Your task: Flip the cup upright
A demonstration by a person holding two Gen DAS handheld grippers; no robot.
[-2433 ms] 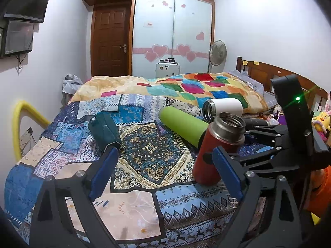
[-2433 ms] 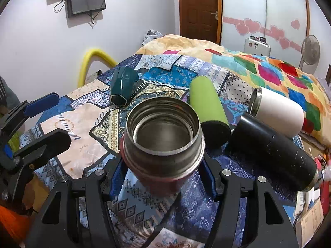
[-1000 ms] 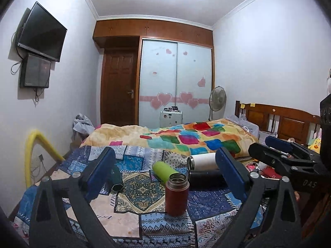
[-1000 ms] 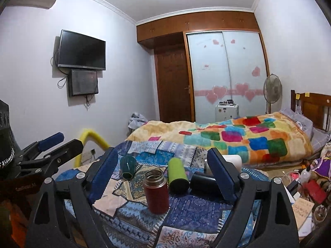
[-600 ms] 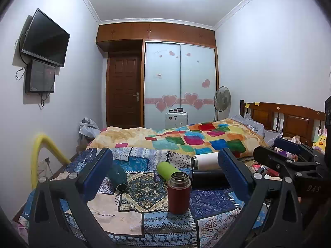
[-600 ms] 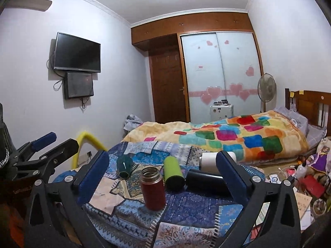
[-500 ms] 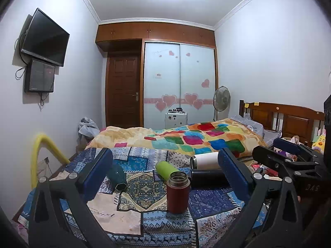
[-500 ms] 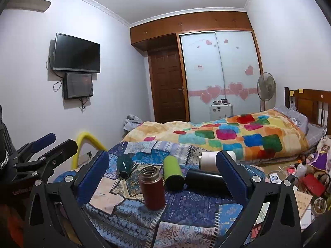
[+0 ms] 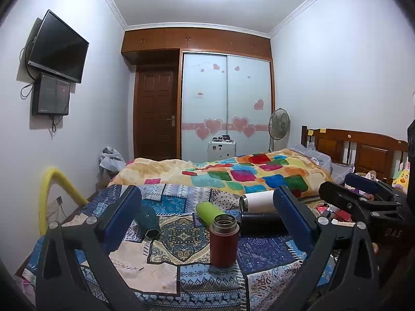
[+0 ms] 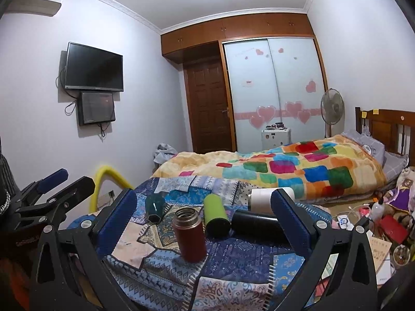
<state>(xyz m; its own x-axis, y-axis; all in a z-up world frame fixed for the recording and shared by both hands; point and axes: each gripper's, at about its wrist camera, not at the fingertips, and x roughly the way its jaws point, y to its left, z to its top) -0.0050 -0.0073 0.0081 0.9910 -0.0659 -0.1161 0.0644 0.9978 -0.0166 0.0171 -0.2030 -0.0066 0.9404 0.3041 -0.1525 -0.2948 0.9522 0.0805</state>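
A dark red steel cup [image 9: 224,240] stands upright, mouth up, on the patchwork cloth [image 9: 179,235]; it also shows in the right wrist view [image 10: 189,234]. Behind it a green cup [image 9: 207,212], a black cup [image 9: 262,224], a white cup [image 9: 256,200] and a dark teal cup [image 9: 148,220] lie on their sides. My left gripper [image 9: 207,220] is open and empty, held back from the cups. My right gripper [image 10: 202,223] is open and empty, also held back. Each gripper shows at the other view's edge.
A bed with a colourful quilt [image 9: 246,173] lies behind the cloth. A yellow padded rail [image 9: 55,189] stands at the left. Clutter covers the floor at the right [image 10: 376,220]. A fan [image 9: 278,124] and a wardrobe [image 9: 225,103] stand at the back.
Since 2.4 s ago my right gripper let go of the red cup, which stands upright, and both grippers pulled far back. In the last half second little moved.
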